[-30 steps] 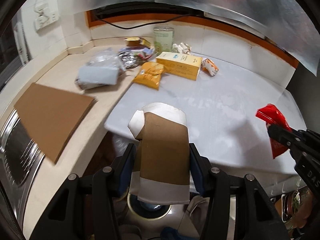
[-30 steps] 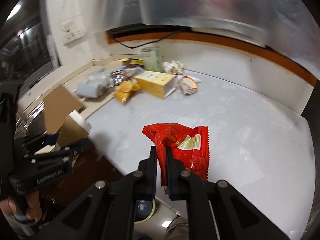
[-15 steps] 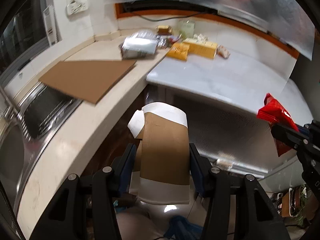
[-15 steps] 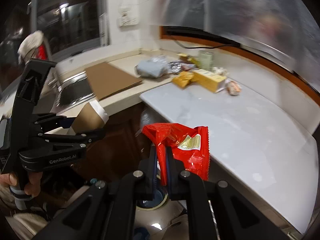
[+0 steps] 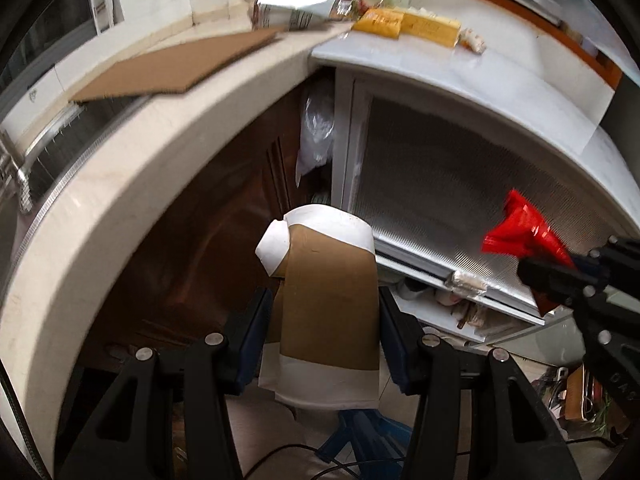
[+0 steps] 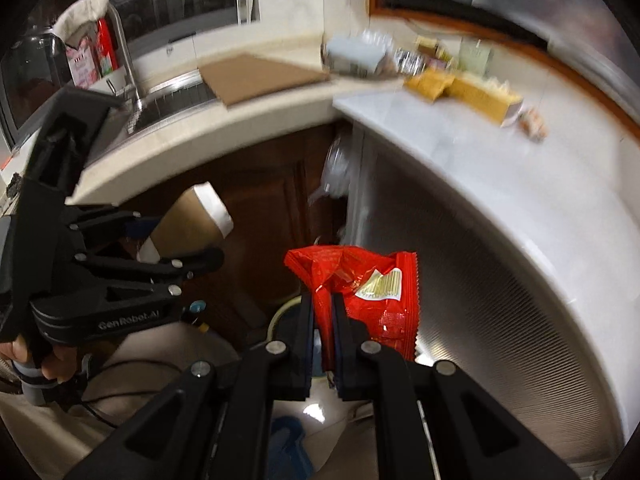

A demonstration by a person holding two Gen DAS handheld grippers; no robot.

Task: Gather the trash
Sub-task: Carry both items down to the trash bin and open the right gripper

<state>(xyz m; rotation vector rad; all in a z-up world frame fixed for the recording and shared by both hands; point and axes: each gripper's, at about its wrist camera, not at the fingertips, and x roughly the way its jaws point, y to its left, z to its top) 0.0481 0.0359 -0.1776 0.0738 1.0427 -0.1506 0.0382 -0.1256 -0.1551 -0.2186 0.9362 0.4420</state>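
Left jaws are clamped on a cup (image 5: pixel 328 312); right jaws on a wrapper (image 6: pixel 360 296); both should be released only once held over the bin (image 6: pixel 286 314).

Black plastic left claw (image 6: pixel 176 258) and right claw (image 6: pixel 323 320), silver screws, white "GenRobot.AI" lettering, bare-skinned hand (image 6: pixel 38 360) at nine o'clock.

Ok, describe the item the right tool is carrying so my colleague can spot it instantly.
Start at the white counter, then drop below its curved edge, off the surface. There the right tool is shut on a crumpled red snack wrapper. It is shiny red with a pale barcode patch, unlike the brown-and-white paper cup in the left tool.
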